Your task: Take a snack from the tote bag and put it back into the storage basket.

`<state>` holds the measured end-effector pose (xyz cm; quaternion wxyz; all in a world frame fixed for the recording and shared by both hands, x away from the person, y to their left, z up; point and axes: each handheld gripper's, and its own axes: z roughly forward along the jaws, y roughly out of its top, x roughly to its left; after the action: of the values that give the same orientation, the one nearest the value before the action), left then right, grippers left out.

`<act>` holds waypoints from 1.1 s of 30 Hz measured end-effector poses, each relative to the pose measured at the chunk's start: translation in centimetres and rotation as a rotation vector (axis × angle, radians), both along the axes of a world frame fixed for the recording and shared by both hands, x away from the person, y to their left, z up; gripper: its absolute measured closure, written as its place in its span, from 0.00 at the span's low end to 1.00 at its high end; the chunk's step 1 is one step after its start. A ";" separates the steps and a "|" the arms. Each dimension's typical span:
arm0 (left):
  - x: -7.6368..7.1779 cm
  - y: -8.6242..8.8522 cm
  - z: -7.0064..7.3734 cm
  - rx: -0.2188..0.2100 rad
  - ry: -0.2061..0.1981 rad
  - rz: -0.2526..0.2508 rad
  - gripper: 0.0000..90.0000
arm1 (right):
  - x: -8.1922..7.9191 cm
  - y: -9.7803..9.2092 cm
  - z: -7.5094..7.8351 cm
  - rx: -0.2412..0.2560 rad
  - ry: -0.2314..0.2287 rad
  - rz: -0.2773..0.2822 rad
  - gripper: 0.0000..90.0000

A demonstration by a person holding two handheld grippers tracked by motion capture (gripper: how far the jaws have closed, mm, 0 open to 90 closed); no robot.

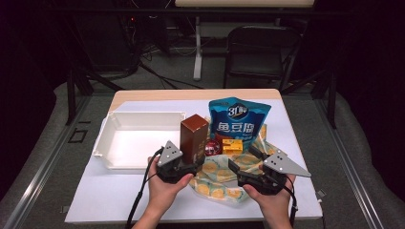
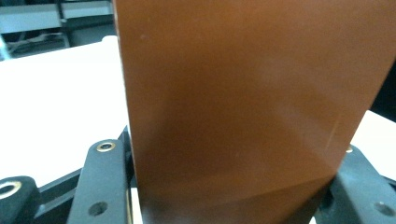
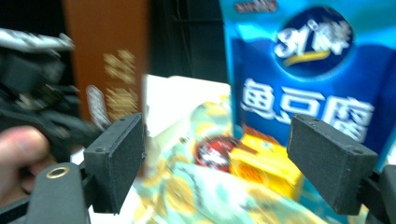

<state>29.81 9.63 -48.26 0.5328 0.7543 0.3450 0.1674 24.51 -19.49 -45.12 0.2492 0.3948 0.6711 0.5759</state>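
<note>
Across the white table (image 1: pixel 119 191), the left gripper (image 1: pixel 191 164) clenched the upright brown box (image 1: pixel 194 136) beside the white tray (image 1: pixel 143 117), seemingly about to lift it in, while the right gripper (image 1: pixel 246 164) waited agape.

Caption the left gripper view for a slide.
Left gripper clamps the brown box between its jaws, white tray behind.

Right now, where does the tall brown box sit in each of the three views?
High view: the brown box stands upright at table centre, right of the white tray, in the left gripper.
Left gripper view: the box spans most of the frame, clamped between the jaws.
Right gripper view: it stands upper left, blurred.
Shared landmark: the blue snack bag to the box's right.
</note>
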 end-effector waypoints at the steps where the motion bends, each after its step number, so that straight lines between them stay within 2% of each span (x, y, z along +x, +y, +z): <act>1: 0.0 0.5 0.1 0.006 0.001 0.013 0.48 | 0.0 -0.7 -0.6 -0.007 0.012 -0.006 0.22; 5: 0.2 2.6 0.5 0.002 0.003 0.057 0.48 | 0.0 -1.7 -1.3 -0.016 0.029 -0.027 0.23; 12: 0.5 5.8 1.0 0.035 0.000 0.123 0.48 | -0.3 -3.7 -2.5 -0.030 0.054 -0.065 0.24; 13: 0.6 6.3 1.0 0.038 0.009 0.133 0.48 | -0.3 -3.9 -2.7 -0.014 0.060 -0.076 0.24; 18: 1.6 8.0 0.5 0.044 0.048 0.176 0.48 | -0.1 -4.4 -2.9 -0.004 0.071 -0.087 0.25; 20: 2.1 8.4 0.2 0.055 0.065 0.189 0.48 | 0.0 -4.4 -2.9 -0.015 0.067 -0.088 0.25; 25: 3.4 8.9 -0.5 0.109 0.111 0.208 0.48 | 0.1 -4.4 -3.1 -0.017 0.072 -0.091 0.26; 33: 5.4 9.0 -1.4 0.200 0.211 0.225 0.48 | 0.2 -4.8 -3.3 -0.023 0.077 -0.102 0.27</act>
<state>35.18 18.64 -49.61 0.3941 0.7735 0.4628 0.1794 24.72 -24.24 -48.41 0.2565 0.4475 0.6658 0.5392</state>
